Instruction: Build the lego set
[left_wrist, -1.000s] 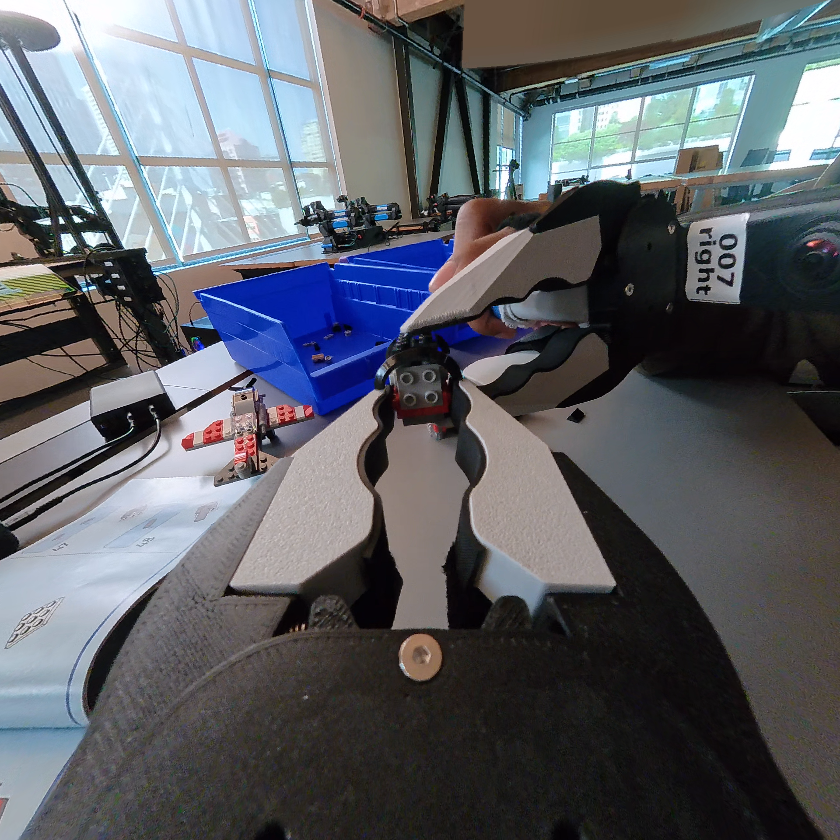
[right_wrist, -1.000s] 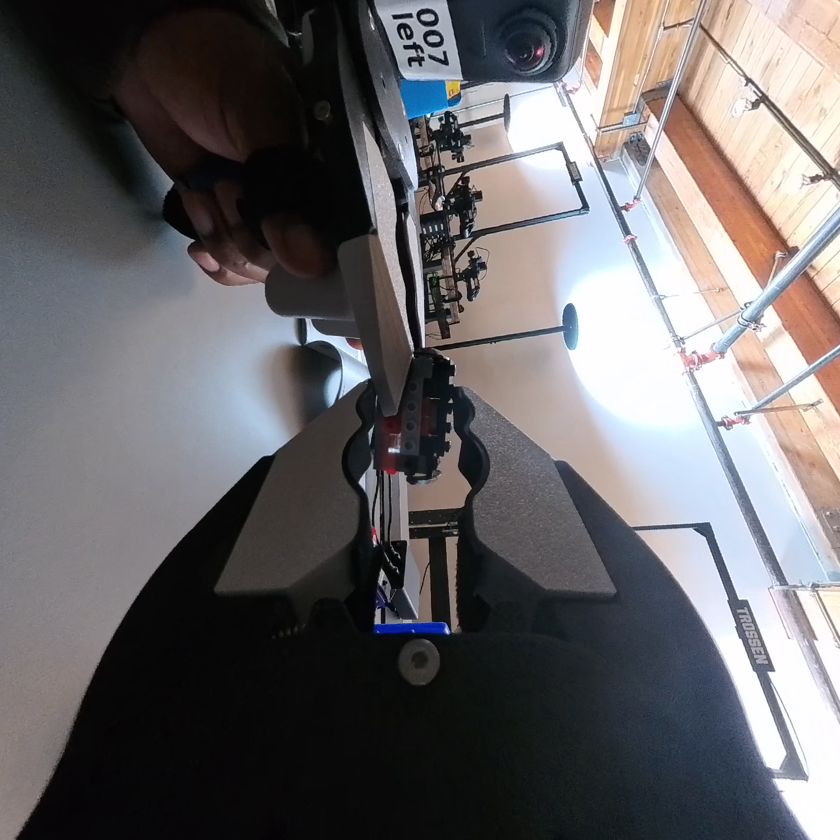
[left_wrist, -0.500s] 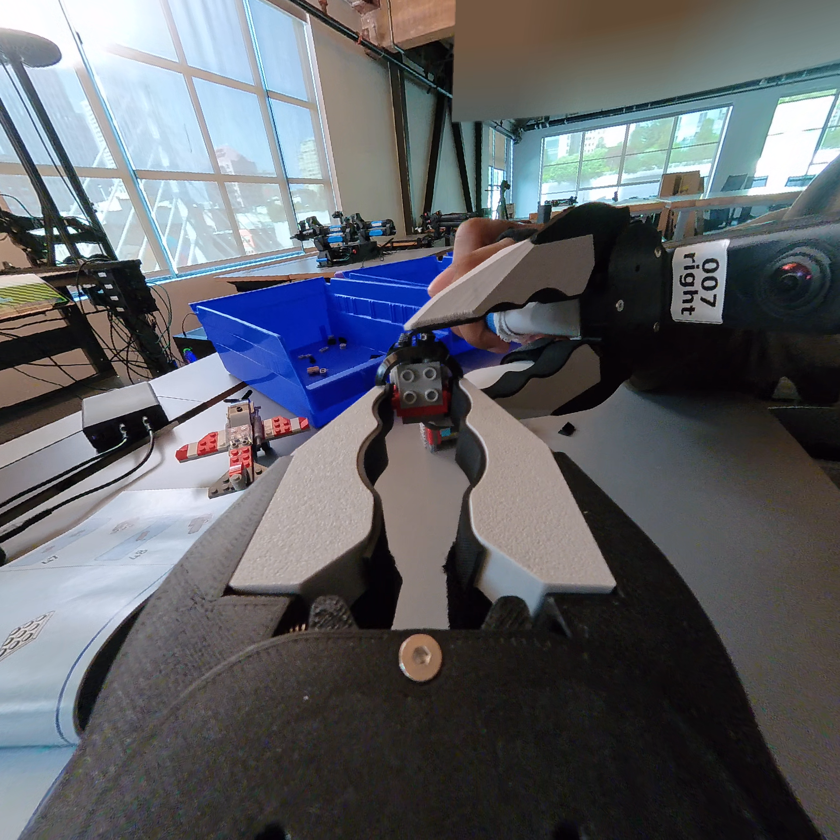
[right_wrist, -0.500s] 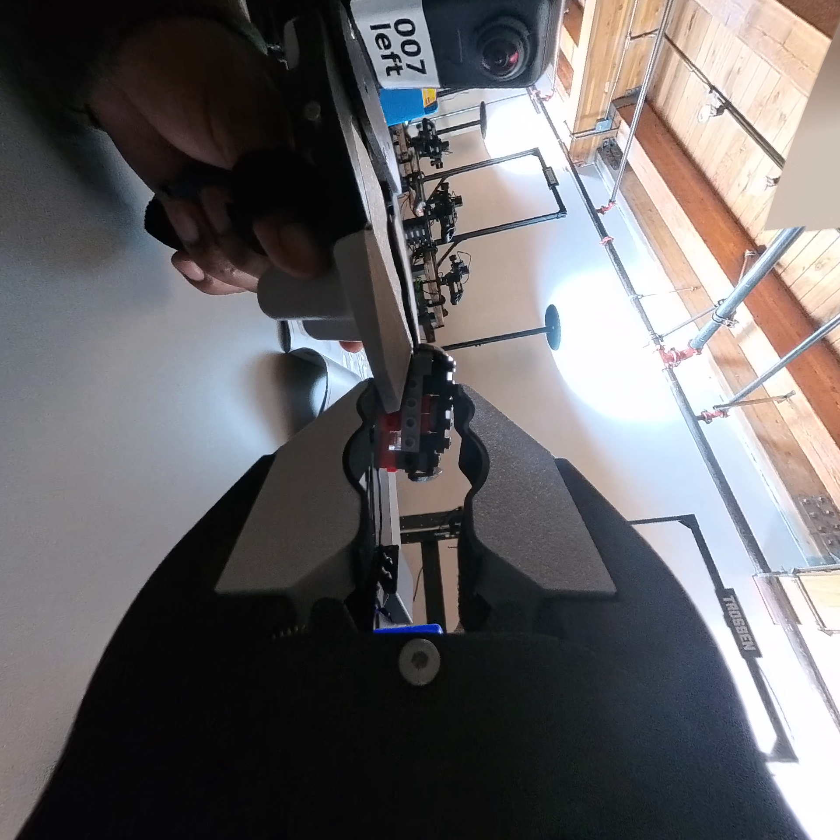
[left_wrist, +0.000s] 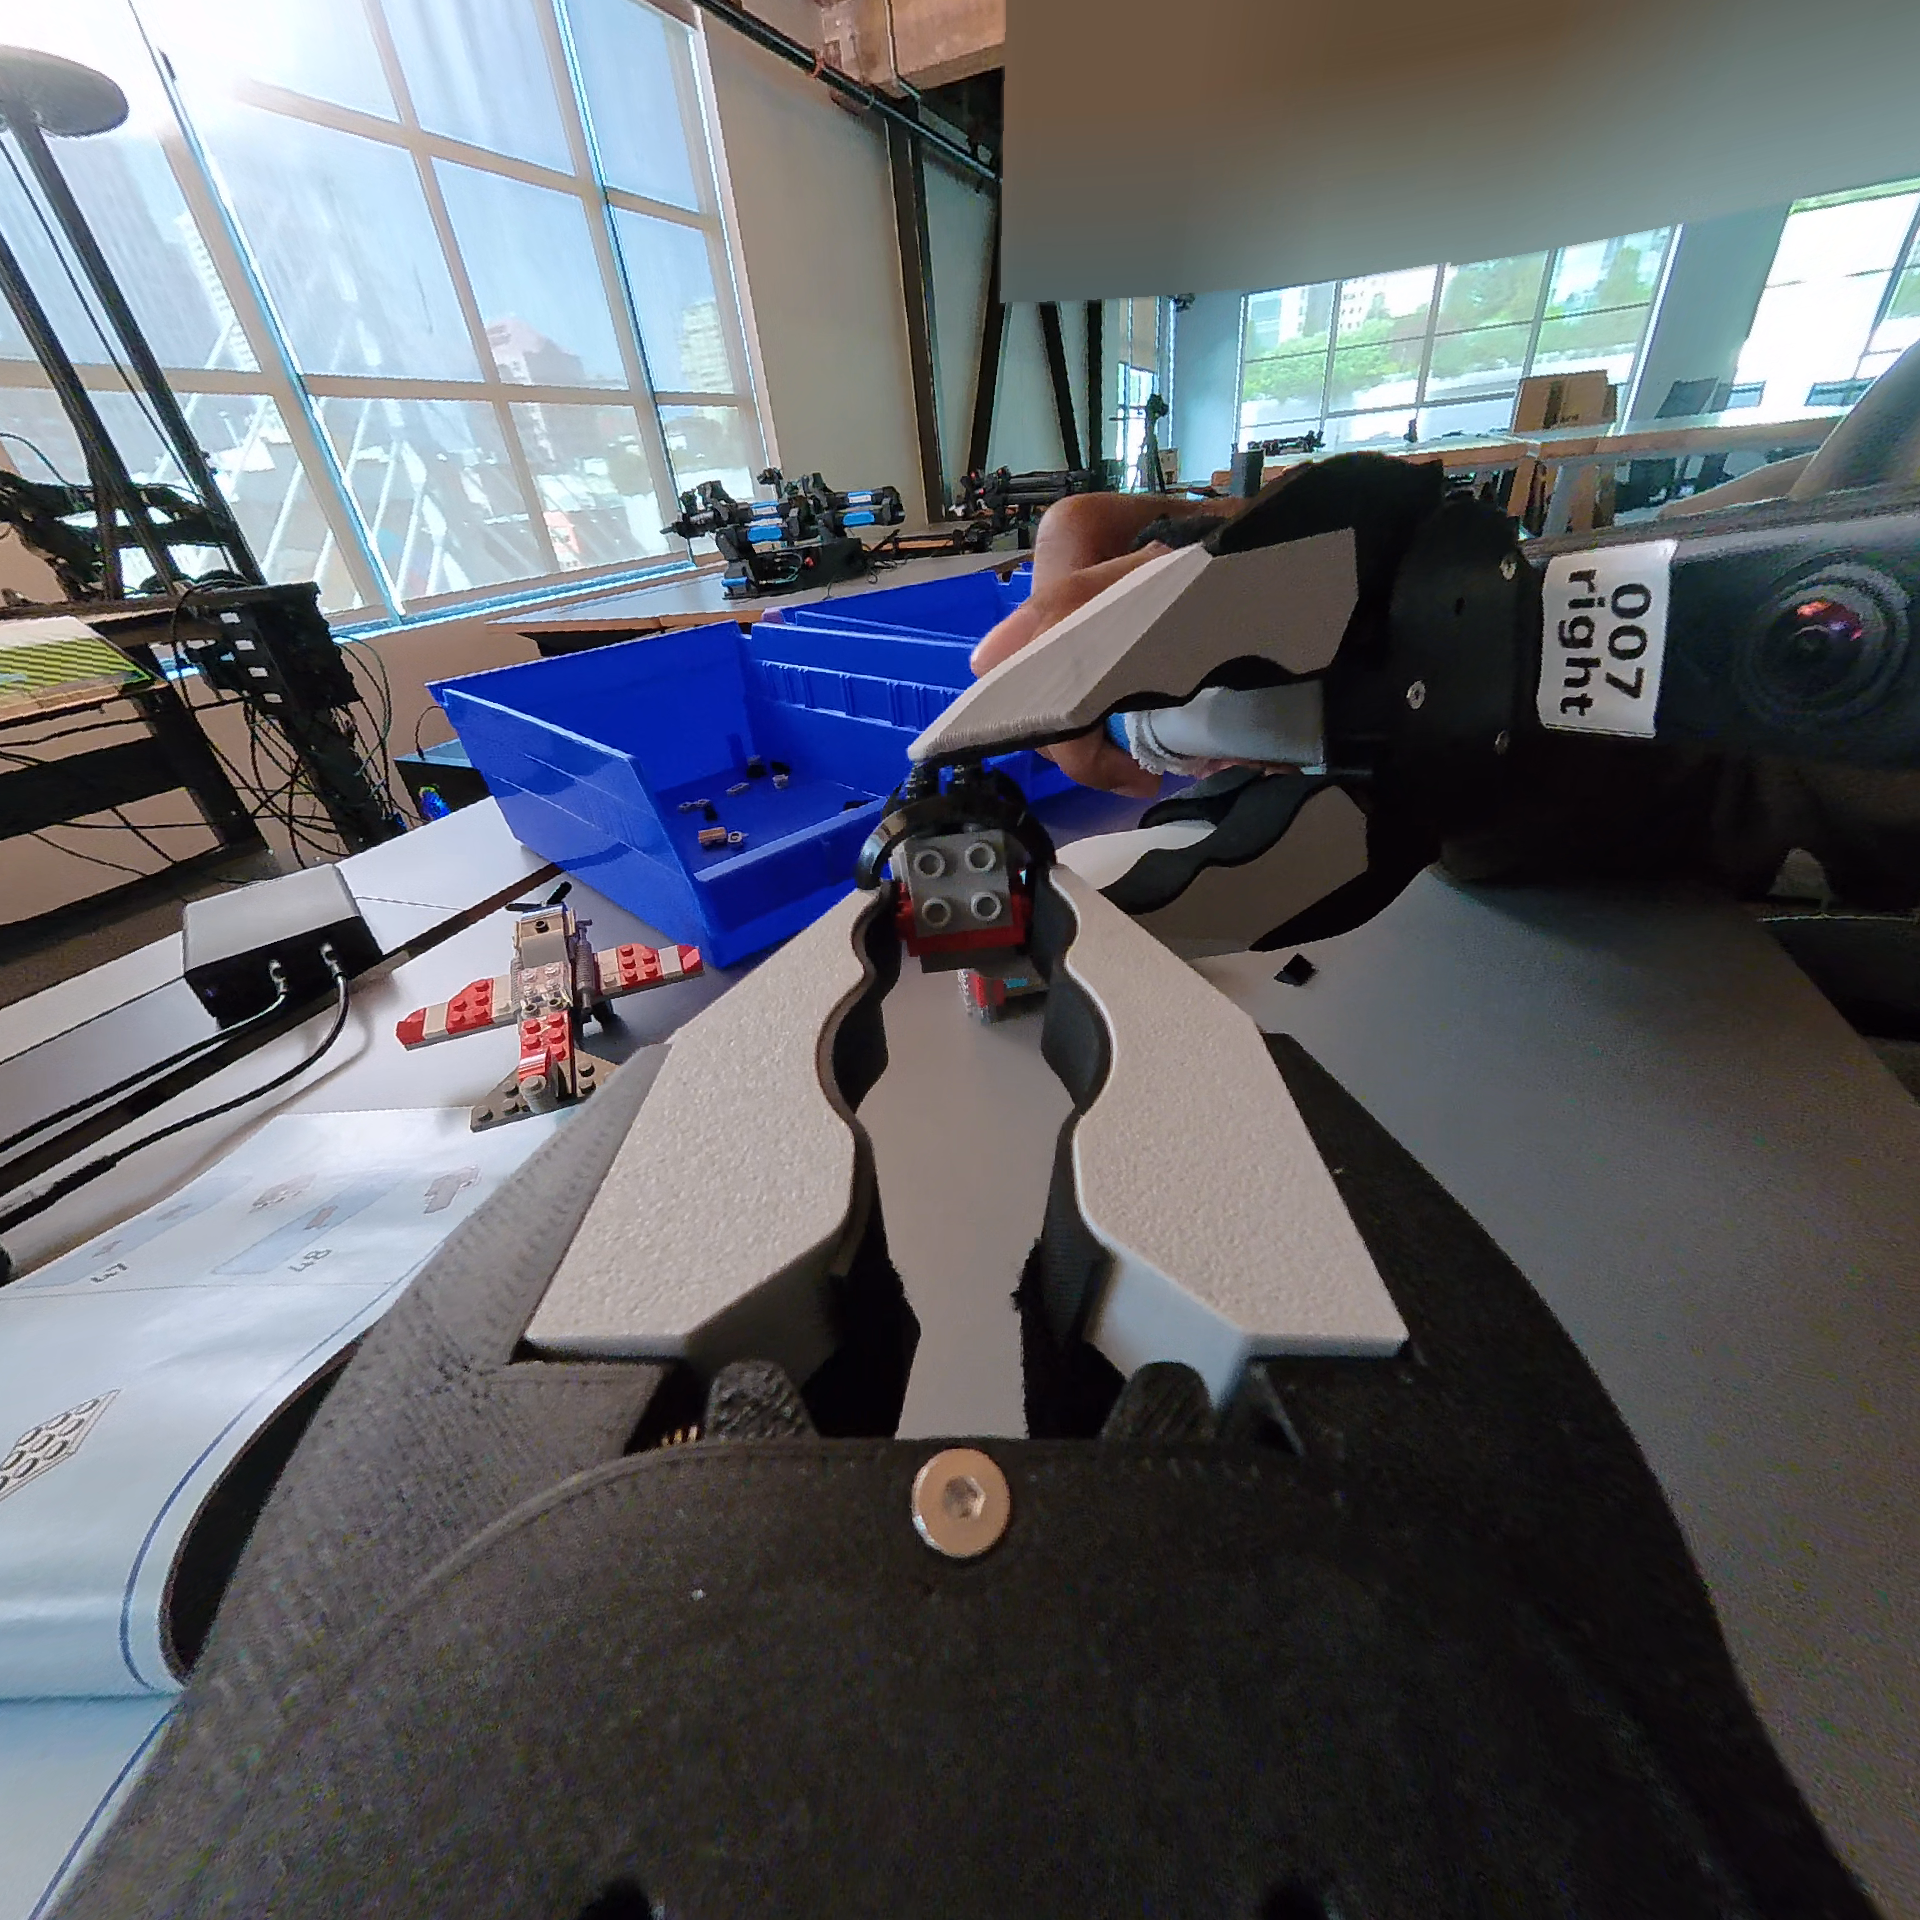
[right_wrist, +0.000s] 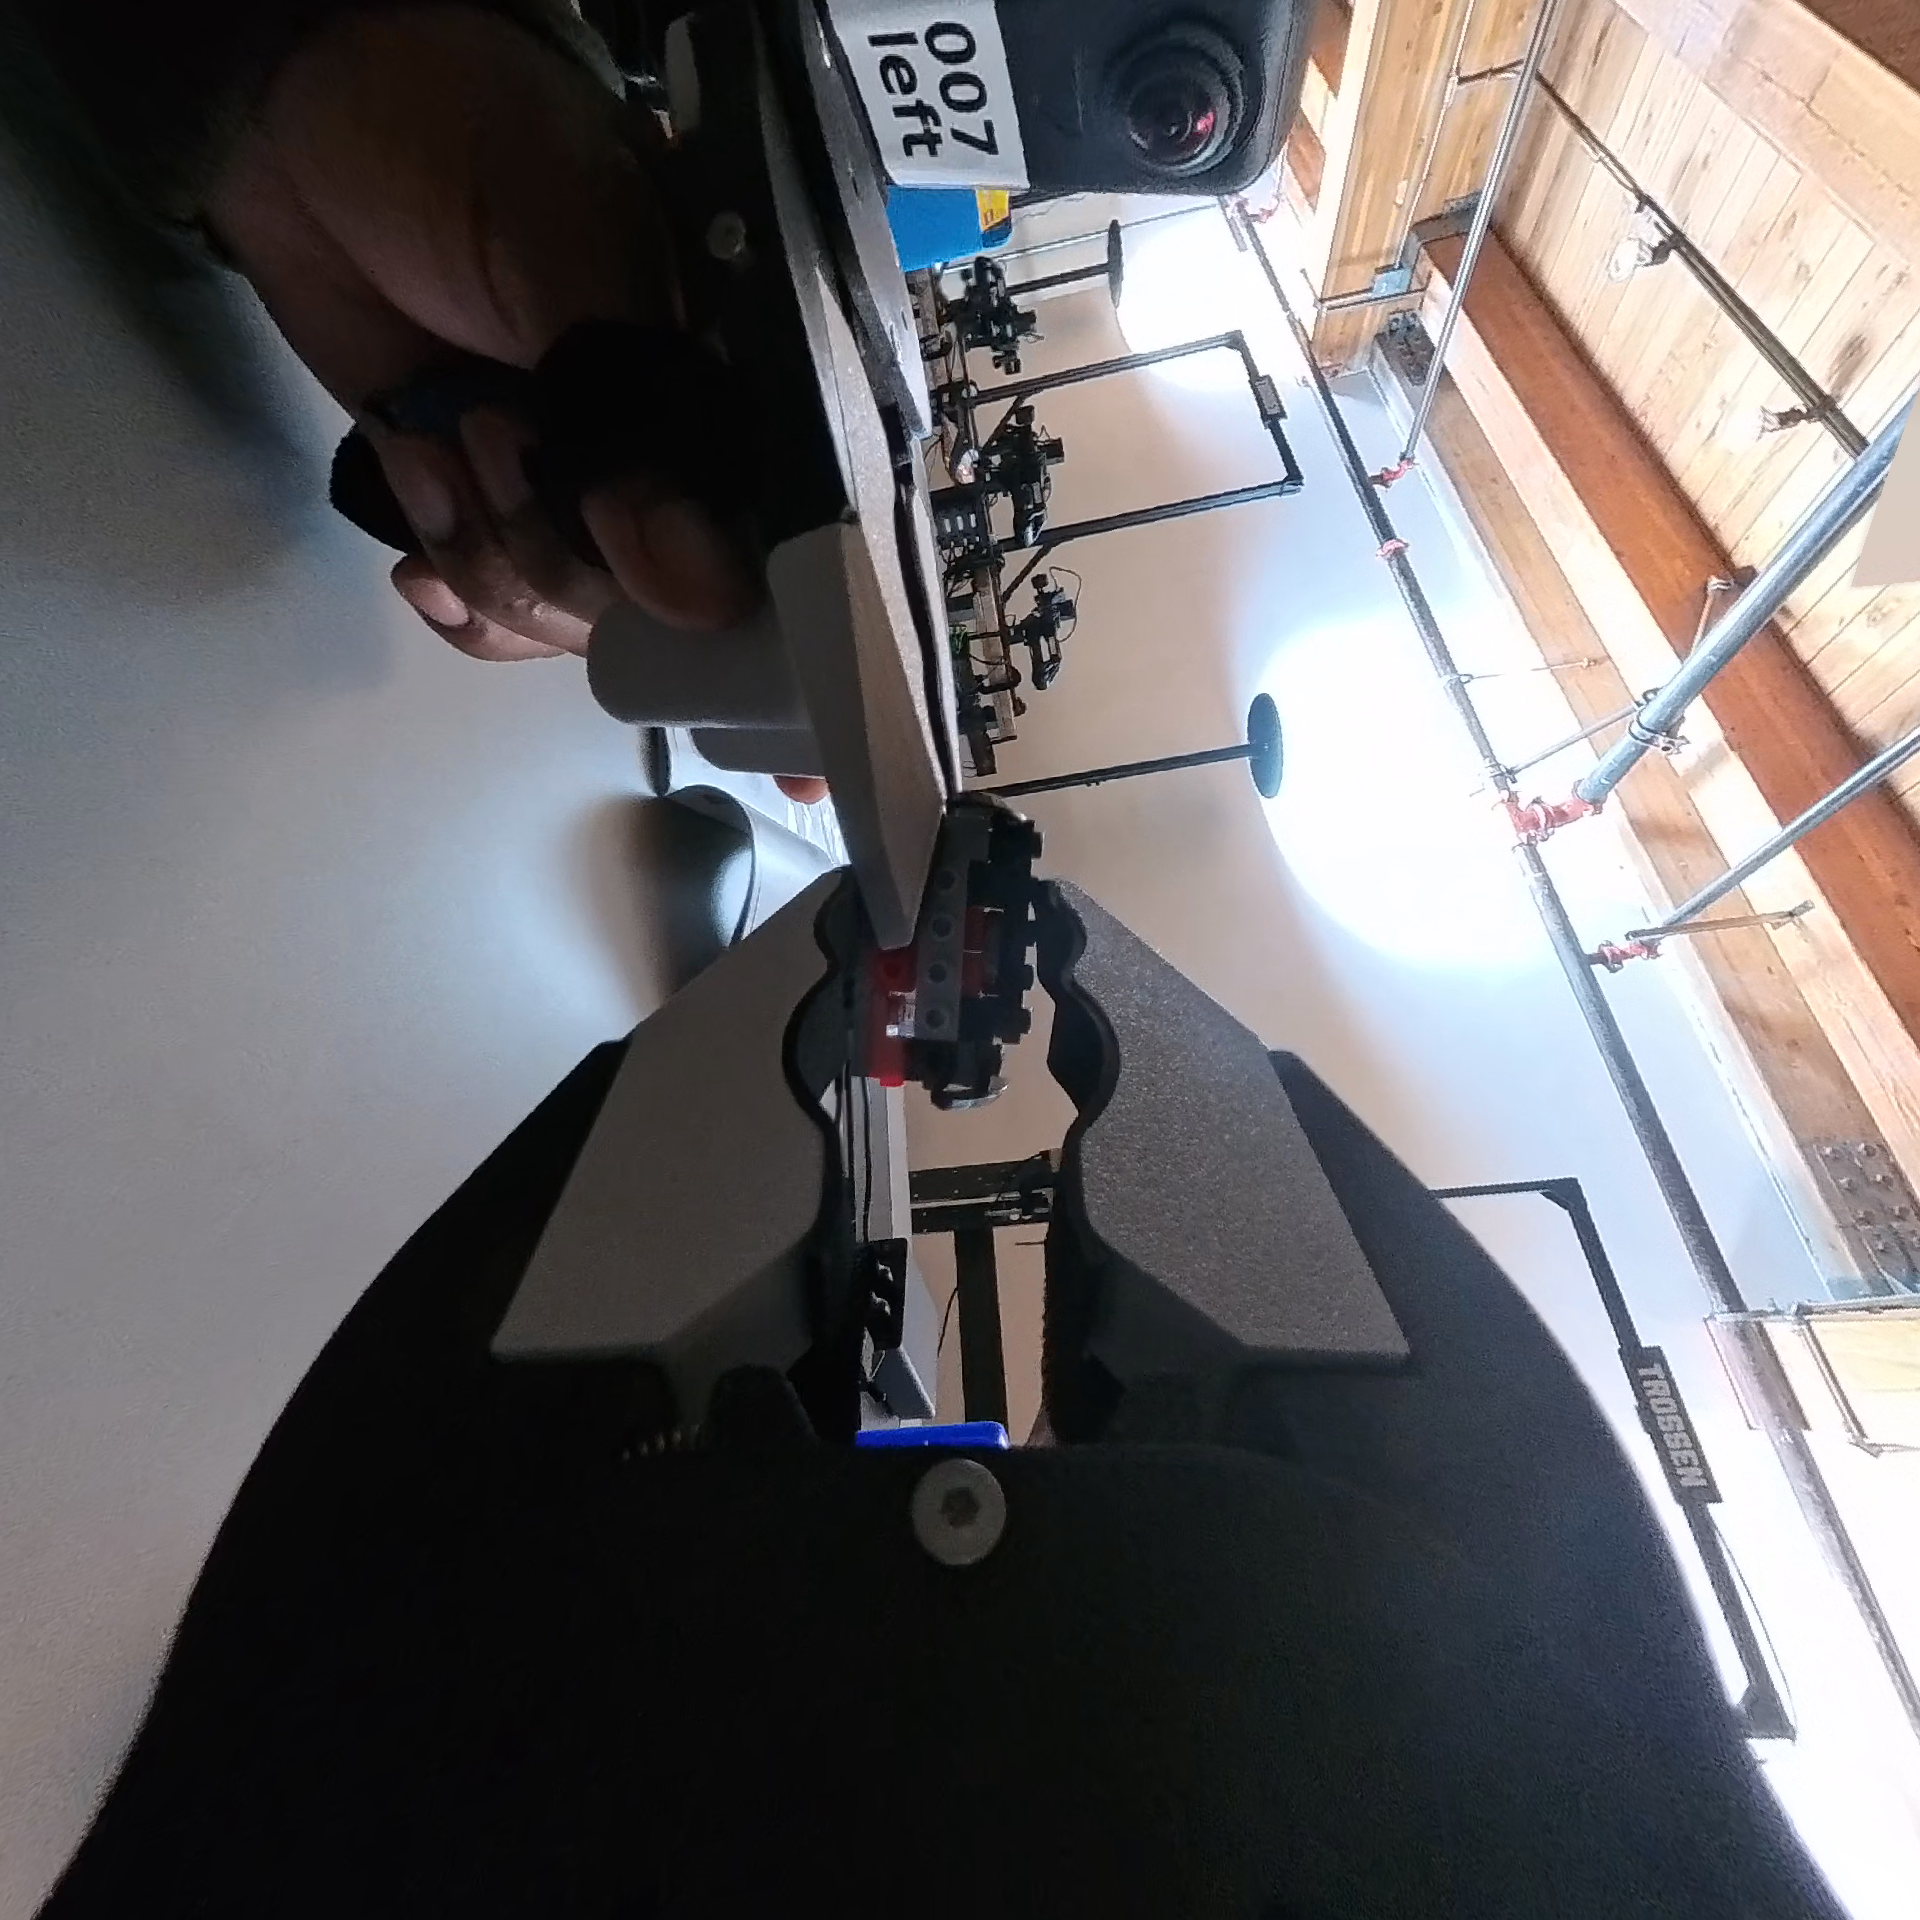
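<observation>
A small toy-brick assembly (left_wrist: 961, 894), built of grey, red and black bricks, is gripped between the two grey fingertips of the left claw (left_wrist: 961, 914), held above a grey worktop (left_wrist: 1558, 1143). The pads are pressed against its left and right sides, with the jaws at a narrow spacing. The right claw (right_wrist: 940, 977) is turned on its side and closed on the same assembly (right_wrist: 951, 977) from above and below, at a right angle to the left one; in the left wrist view its upper finger (left_wrist: 1122, 665) rests on the black top of the assembly.

On the worktop just beyond the held piece, a second small brick piece (left_wrist: 1003, 992) is seen. To the left lie a red and white toy-brick plane (left_wrist: 545, 1003), a printed instruction sheet (left_wrist: 156, 1299) and a black box (left_wrist: 275, 935) with cables. A blue bin (left_wrist: 623, 790) holding a few loose small parts stands behind them.
</observation>
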